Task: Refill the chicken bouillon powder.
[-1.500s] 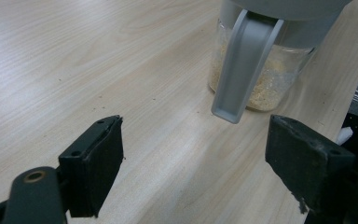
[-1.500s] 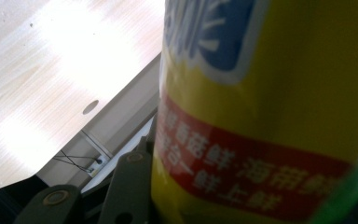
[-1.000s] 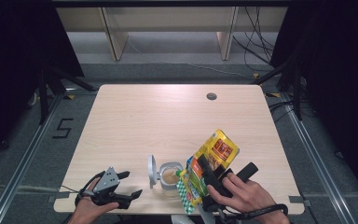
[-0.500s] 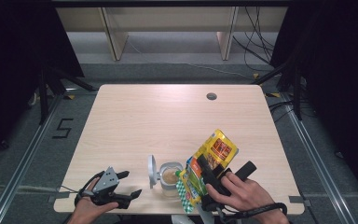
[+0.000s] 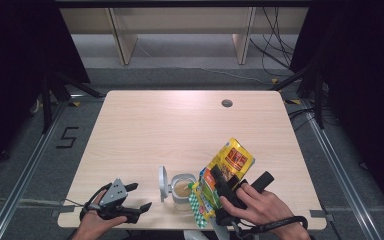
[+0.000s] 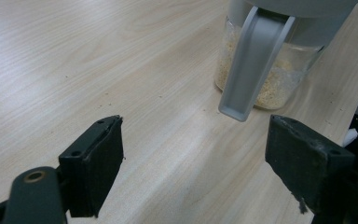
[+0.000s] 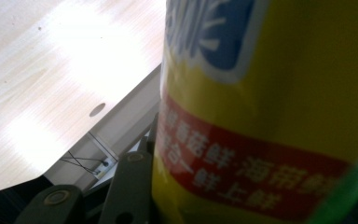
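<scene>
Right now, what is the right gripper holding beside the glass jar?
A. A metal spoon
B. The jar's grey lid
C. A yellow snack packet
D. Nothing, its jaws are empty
C: the right gripper is clamped on the yellow packet, tilted beside the open jar; its printed yellow face sits close up in the right gripper view.

Before my left jaws the bench [image 6: 74, 60] is bare up to the glass jar [image 6: 265, 79], whose grey open lid [image 6: 254, 65] hangs in my path. On my right, the yellow bag [image 5: 227, 167] blocks the way beside the jar.
</scene>
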{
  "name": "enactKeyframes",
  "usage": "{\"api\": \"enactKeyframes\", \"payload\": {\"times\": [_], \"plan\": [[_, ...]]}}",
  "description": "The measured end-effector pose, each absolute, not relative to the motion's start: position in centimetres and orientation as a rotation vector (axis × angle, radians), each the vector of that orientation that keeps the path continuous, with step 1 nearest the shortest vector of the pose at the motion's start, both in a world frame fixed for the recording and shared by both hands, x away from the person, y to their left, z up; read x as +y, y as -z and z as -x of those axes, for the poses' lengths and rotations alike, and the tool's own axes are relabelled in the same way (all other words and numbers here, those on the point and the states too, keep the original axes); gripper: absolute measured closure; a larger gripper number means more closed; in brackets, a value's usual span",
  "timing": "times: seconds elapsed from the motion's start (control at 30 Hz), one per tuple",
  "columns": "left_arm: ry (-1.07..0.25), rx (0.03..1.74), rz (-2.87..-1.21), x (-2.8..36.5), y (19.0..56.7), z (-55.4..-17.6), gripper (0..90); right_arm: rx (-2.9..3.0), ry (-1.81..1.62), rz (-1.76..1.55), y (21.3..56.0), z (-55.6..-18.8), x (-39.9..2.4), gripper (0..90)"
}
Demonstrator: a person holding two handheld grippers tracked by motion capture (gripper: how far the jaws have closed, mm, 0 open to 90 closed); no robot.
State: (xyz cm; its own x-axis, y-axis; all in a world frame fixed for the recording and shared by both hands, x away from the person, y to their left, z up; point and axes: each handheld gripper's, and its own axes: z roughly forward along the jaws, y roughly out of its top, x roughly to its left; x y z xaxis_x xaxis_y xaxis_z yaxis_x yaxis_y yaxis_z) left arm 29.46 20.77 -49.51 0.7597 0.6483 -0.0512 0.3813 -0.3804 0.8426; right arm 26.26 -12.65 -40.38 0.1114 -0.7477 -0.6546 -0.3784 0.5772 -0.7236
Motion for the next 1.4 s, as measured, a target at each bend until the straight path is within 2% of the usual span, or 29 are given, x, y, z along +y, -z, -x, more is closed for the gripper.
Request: {"api": "enactKeyframes", "payload": {"times": [1.4], "plan": [[-0.362, 0.762, -2.009, 20.81, 49.36, -29.44, 18.7, 1.537, 0.313, 0.986, 40.45, -26.48, -12.07, 66.6]]}}
